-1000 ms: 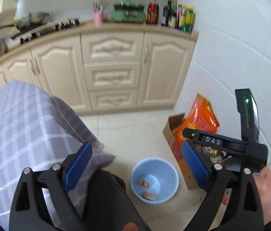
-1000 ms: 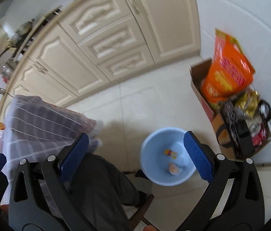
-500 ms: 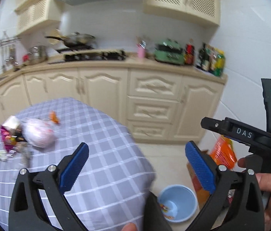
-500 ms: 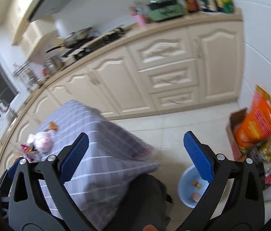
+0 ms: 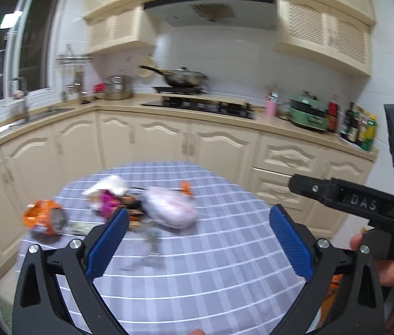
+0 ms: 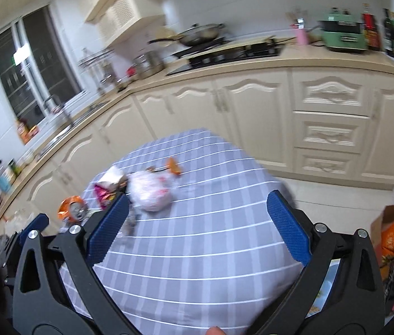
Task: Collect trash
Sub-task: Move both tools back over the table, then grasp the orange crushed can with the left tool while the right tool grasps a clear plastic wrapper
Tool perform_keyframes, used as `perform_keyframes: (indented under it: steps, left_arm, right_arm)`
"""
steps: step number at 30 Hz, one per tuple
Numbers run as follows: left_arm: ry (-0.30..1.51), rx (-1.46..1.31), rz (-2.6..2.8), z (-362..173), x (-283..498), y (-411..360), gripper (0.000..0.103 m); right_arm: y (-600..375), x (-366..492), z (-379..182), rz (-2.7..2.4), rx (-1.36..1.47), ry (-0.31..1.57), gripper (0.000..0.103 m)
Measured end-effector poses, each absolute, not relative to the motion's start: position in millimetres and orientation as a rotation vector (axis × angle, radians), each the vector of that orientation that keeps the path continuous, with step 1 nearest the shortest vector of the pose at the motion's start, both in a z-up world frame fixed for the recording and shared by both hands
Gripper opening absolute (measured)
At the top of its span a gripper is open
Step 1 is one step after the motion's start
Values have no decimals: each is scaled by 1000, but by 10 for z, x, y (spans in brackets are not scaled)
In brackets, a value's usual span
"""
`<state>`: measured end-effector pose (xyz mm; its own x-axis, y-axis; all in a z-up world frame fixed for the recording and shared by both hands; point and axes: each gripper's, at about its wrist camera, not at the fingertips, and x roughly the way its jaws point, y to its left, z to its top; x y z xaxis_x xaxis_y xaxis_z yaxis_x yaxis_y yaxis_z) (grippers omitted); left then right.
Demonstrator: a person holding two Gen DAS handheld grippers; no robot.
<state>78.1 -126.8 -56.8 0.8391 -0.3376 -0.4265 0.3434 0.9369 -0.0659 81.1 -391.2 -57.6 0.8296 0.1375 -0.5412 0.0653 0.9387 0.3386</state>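
Both grippers hover over the checked worktop [image 5: 225, 265], jaws wide and empty.
Left gripper [image 5: 197, 241], right gripper [image 6: 194, 227]; trash at the far-left edge: white bag [image 5: 170, 209], orange can [image 5: 44, 220], pink wrapper [image 6: 102, 192].

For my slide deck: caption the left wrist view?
Open left gripper faces trash on the checked tablecloth: orange can, pink bag.

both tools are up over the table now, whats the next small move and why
Probably ease the left tool forward and down toward the white plastic bag in the litter pile. Both the left tool and the right tool are open and empty, and the bag lies nearest, on the checked tablecloth.
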Motion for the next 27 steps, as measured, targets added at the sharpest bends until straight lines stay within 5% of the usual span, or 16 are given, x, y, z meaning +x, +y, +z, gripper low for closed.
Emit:
perform_keyframes:
  steps: [17,23,27]
  left_arm:
    - [569,22,-29,-846,1419,248,98]
    - [635,32,-18,-1094,1828,424,98]
    - [659,38,-2,-1204,2053,512,98]
  right_arm:
    - [-2578,1714,-1024,229,235,878,96]
    - [-2378,2007,-1340,248,222,975,79]
    - [-2330,2129,-1472,246,219,1007,77]
